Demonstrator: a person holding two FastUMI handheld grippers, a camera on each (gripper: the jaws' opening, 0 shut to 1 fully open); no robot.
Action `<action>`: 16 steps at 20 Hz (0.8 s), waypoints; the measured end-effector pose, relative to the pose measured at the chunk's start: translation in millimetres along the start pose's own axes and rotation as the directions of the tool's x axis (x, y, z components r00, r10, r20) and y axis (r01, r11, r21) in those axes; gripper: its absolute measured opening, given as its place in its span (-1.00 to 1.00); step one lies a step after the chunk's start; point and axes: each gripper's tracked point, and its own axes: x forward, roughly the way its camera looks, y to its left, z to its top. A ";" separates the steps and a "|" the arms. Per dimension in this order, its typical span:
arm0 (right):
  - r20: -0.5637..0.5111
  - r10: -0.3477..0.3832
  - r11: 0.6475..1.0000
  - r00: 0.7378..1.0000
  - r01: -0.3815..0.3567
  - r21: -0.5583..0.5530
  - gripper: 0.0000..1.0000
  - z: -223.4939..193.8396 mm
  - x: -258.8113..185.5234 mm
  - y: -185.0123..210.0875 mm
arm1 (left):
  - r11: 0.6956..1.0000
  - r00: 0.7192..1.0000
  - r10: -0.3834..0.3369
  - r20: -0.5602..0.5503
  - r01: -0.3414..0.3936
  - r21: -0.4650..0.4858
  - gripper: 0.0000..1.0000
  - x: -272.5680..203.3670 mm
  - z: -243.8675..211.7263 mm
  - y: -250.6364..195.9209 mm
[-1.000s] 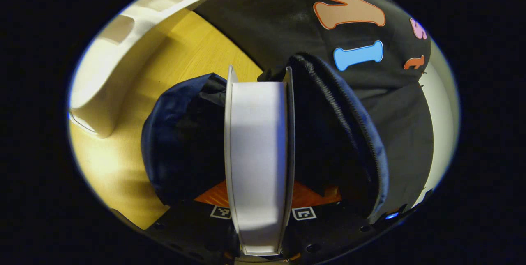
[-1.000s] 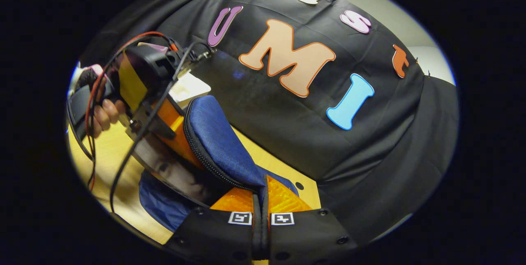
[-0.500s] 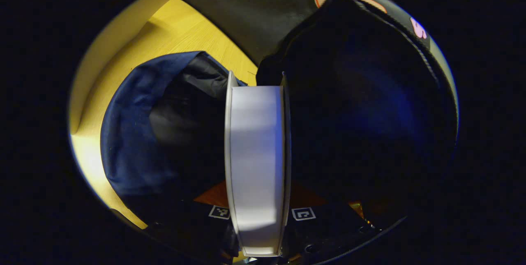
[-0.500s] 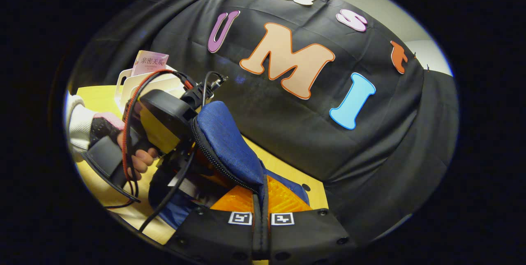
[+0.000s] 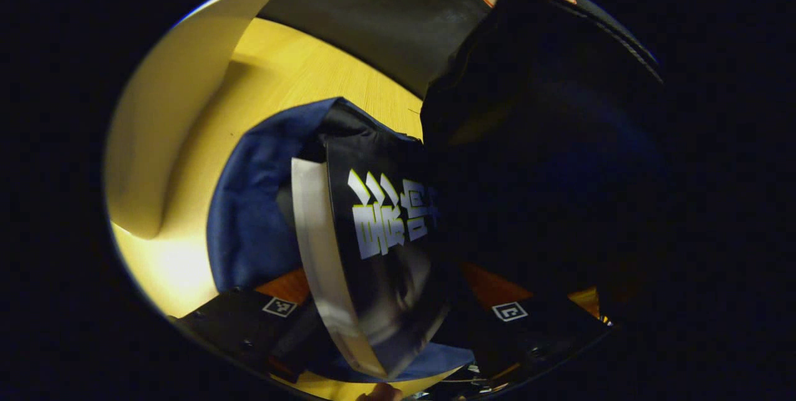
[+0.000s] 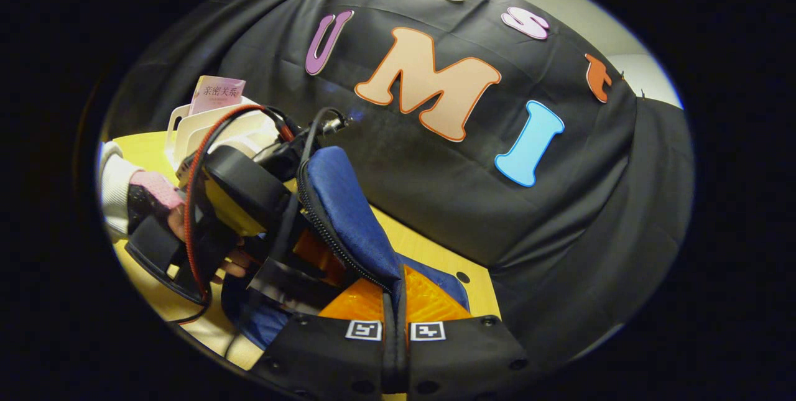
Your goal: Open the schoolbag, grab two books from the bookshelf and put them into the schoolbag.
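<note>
The blue schoolbag (image 5: 249,221) stands open on the yellow table. A book (image 5: 379,227) with a black cover and white page edges leans tilted inside its mouth. My left gripper (image 5: 392,280) is open, its fingers spread to either side of the book and not pressing on it. In the right gripper view, my right gripper (image 6: 393,308) is shut on the zipper edge of the schoolbag's flap (image 6: 348,214) and holds it upright. There the left gripper (image 6: 305,258), held by a gloved hand (image 6: 149,193), reaches into the bag beside the flap.
A white bookshelf (image 6: 186,127) stands behind the bag on the table (image 6: 429,252), with a pink book (image 6: 217,93) upright in it. The shelf's white side (image 5: 168,121) curves close at the left of the left gripper view. Red and black cables (image 6: 193,202) loop around the left gripper.
My left gripper has opened and let go of the book, which has tipped sideways inside the bag and now shows its cover. The right gripper still holds the flap up.
</note>
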 end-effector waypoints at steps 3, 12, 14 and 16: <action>-0.003 0.004 1.000 1.000 -0.004 -0.023 -0.94 -1.5 0.9 4.1 | 0.999 0.999 0.035 0.001 -0.035 0.032 0.96 -22.9 2.1 5.4; -0.014 -0.001 1.000 1.000 0.000 -0.025 -0.99 -5.2 2.0 5.9 | 0.984 0.988 0.141 -0.068 -0.133 0.117 0.92 -97.9 -4.4 -0.9; -0.016 -0.001 1.000 1.000 0.000 -0.028 -0.98 -5.7 1.9 7.0 | 0.982 0.985 0.140 -0.096 -0.125 0.145 0.92 -112.8 -8.7 -5.6; -0.017 -0.008 1.000 1.000 0.007 -0.030 -0.98 -6.4 4.0 5.8 | 0.978 0.983 0.148 -0.105 -0.129 0.162 0.92 -129.7 -6.4 -5.8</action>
